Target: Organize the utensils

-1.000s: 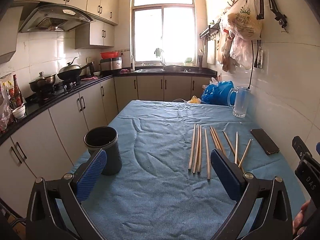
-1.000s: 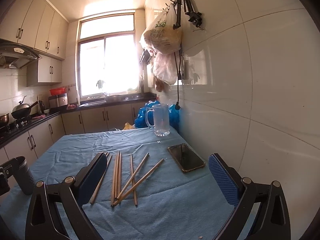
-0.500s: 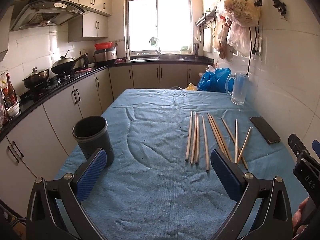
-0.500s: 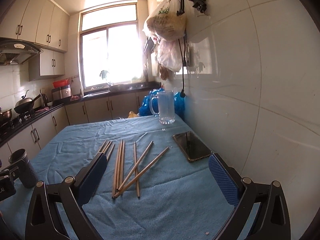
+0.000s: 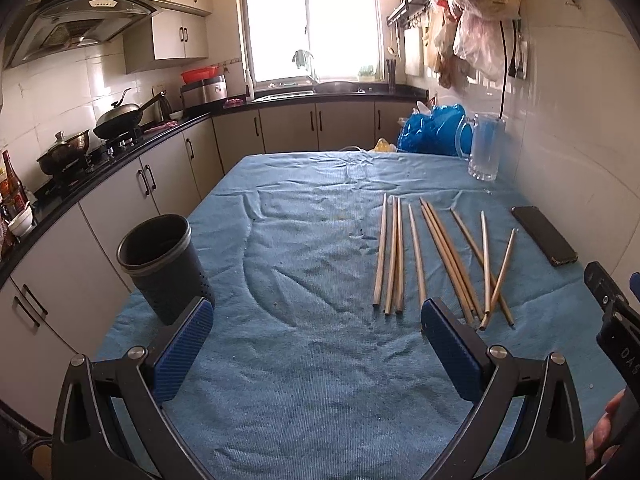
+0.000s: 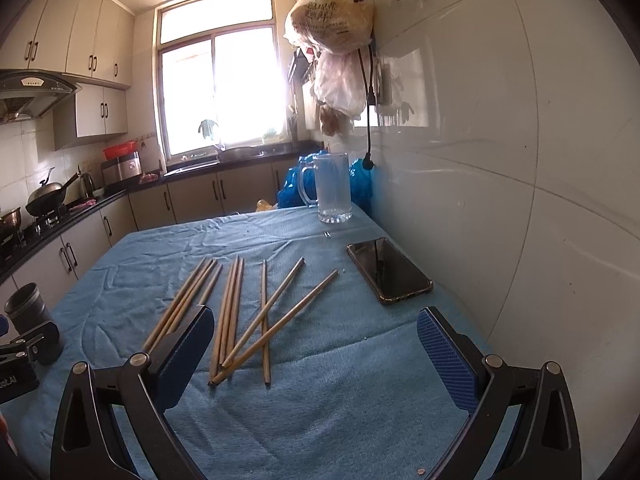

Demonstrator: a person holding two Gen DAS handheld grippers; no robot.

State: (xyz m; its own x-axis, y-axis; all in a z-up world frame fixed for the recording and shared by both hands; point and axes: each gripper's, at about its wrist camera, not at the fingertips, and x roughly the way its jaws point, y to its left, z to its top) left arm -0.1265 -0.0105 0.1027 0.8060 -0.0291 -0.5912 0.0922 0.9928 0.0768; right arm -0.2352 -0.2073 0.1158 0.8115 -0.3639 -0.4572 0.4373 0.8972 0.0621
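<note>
Blue ribbed pads line both tools at the bottom of each frame. The left gripper (image 5: 316, 336) has its jaws spread wide over bare blue cloth (image 5: 304, 384), holding nothing; the right gripper (image 6: 316, 344) is likewise spread and empty. At the lower right edge of the left view, a person's fingers (image 5: 604, 436) show beside the other tool's body. Just past the left pad in that view stands a dark cylindrical holder (image 5: 164, 268), upright, mouth open. Wooden chopsticks (image 5: 436, 256) lie loose on the cloth right of centre, well apart from the holder; several run roughly parallel, and the rightmost ones cross each other. Beyond them, near the right wall, a black phone (image 6: 388, 270) lies flat. Farther back stands a glass mug (image 6: 330, 188), with blue plastic bags (image 5: 432, 130) behind it.
</note>
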